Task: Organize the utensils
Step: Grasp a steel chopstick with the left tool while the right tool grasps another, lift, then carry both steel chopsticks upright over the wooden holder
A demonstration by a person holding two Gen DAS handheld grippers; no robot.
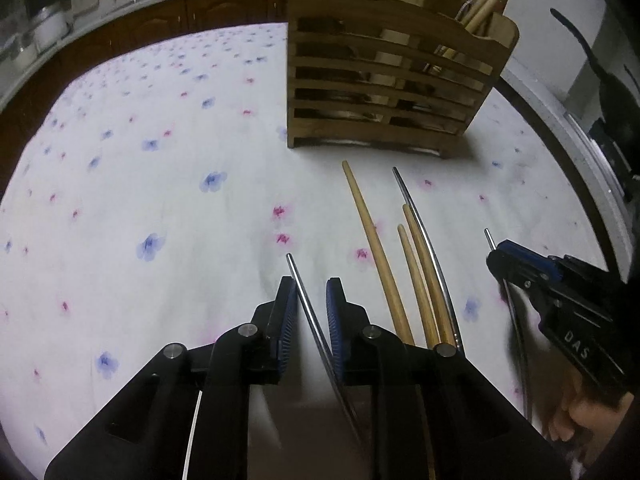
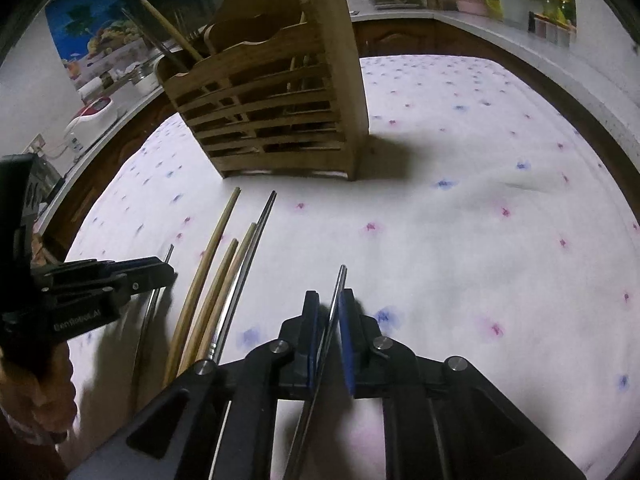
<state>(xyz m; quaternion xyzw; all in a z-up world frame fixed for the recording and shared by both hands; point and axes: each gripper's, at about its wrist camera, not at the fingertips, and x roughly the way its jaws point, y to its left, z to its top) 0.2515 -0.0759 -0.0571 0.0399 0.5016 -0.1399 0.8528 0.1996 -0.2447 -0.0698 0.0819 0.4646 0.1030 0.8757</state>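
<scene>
A slatted wooden utensil holder (image 1: 384, 80) stands at the far side of the flowered cloth, also in the right wrist view (image 2: 276, 120), with chopsticks standing in it. Three wooden chopsticks (image 1: 372, 240) and one metal chopstick (image 1: 420, 220) lie on the cloth between the grippers; they also show in the right wrist view (image 2: 212, 280). My left gripper (image 1: 312, 284) is shut on a metal chopstick (image 1: 298, 280). My right gripper (image 2: 332, 296) is shut on another metal chopstick (image 2: 338, 288), and shows in the left wrist view (image 1: 500, 256).
The table has a white cloth with blue and pink flowers (image 1: 160, 200). Dark wood cabinets and a grey counter (image 2: 520, 40) ring it, with kitchen items on the counter. A rice cooker (image 2: 92, 116) sits at the left.
</scene>
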